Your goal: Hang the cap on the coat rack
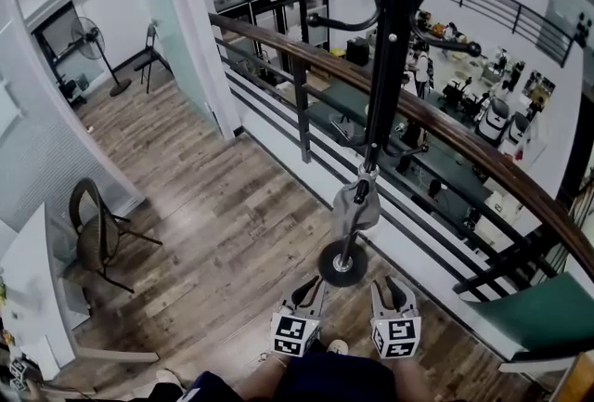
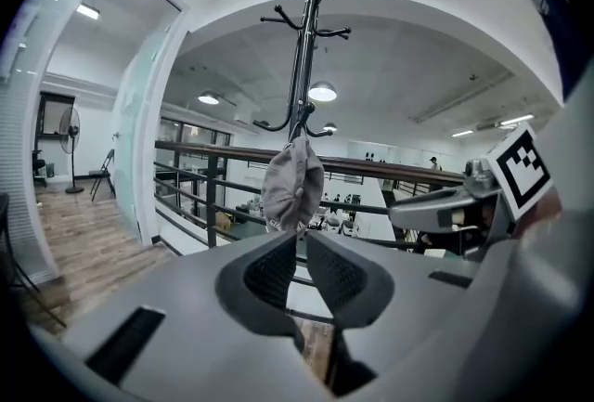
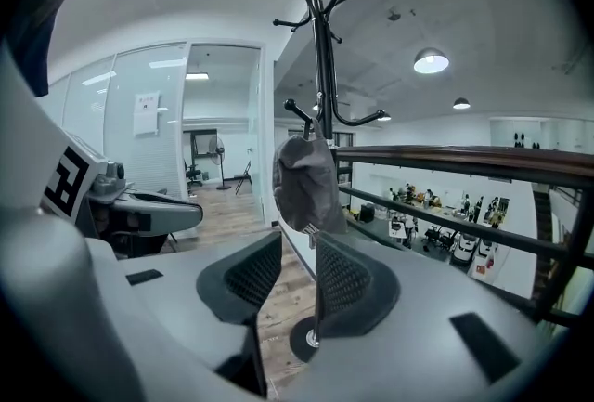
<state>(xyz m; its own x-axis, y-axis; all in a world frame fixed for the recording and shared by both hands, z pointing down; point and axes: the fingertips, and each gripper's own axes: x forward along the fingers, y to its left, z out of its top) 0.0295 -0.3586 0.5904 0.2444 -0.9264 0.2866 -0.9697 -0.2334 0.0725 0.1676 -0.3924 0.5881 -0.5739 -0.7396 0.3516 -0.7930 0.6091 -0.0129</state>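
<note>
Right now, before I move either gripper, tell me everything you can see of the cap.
The cap is grey and looks like soft cloth. It hangs limp and folded in on itself from a low hook of the black coat rack, close against the pole and above the round base. Its brim cannot be told apart from the crown. Only the rack touches it: the left gripper and the right gripper are both short of it, with nothing between their jaws.

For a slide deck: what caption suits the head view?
Grey cap hangs on the black coat rack beside the railing, left claw and right claw empty before it.
</note>
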